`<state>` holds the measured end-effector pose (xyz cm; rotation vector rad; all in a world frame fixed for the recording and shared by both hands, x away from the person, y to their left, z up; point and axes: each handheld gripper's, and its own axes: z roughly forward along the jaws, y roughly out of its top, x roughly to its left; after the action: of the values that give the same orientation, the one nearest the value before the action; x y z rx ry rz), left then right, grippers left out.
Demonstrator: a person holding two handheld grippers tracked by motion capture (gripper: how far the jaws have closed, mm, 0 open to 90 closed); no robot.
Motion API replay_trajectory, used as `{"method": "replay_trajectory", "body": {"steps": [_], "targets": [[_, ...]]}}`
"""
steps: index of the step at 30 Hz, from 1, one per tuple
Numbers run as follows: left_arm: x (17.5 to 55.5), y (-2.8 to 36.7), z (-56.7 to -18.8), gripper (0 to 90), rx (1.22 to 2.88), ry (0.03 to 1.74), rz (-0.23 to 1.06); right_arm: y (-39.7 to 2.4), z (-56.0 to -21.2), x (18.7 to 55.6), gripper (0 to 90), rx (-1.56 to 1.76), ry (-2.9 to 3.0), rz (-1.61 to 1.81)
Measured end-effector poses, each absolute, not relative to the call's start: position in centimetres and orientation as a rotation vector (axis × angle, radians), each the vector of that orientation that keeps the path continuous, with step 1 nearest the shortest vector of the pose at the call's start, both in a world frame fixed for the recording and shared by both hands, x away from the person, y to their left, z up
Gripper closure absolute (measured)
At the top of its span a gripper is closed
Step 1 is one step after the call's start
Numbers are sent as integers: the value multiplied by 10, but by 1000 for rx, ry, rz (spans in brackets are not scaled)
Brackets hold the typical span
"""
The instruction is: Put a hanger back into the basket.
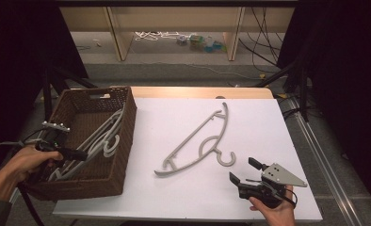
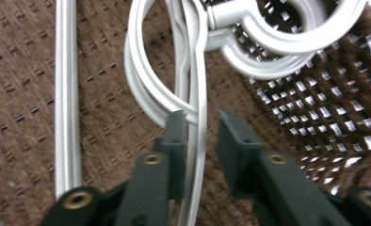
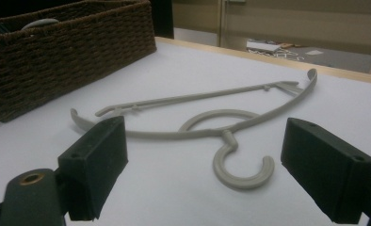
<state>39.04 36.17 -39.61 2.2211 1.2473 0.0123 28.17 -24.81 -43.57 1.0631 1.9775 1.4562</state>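
1. A brown wicker basket (image 1: 122,141) stands at the left edge of the white table (image 1: 183,197), and several grey hangers (image 1: 99,139) lie piled inside it, leaning from its near left corner up toward its right wall.
2. The left gripper (image 2: 200,122) reaches down into the near left part of the basket, held by the person's left hand (image 1: 26,160).
3. In the left gripper view its jaws stand a little apart, and a thin bar of one grey hanger (image 2: 195,155) runs between them, close against the left pad; the right pad is clear of it, so the bar is not clamped.
4. Just beyond the jaws, hanger hooks (image 2: 278,42) overlap near the basket's woven wall.
5. One more grey hanger (image 1: 200,141) lies flat on the table, well right of the basket, its hook (image 1: 226,159) pointing to the near right.
6. The right gripper (image 1: 244,171) rests near the table's near right edge, close to that hook but not touching it.
7. Its jaws are wide apart and hold nothing.
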Motion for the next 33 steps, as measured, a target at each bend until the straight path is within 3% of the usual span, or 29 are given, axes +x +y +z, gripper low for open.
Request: {"method": "replay_trajectory", "body": {"steps": [13, 20, 33], "targets": [[377, 341, -369, 398, 2038, 1253, 232, -248, -437, 282, 160, 1057, 1967, 1461], [367, 322, -349, 328, 1928, 1220, 394, -248, -436, 282, 160, 1054, 1969, 1467], [346, 272, -335, 227, 1770, 1094, 420, -249, -435, 281, 159, 1053, 1969, 1442]]}}
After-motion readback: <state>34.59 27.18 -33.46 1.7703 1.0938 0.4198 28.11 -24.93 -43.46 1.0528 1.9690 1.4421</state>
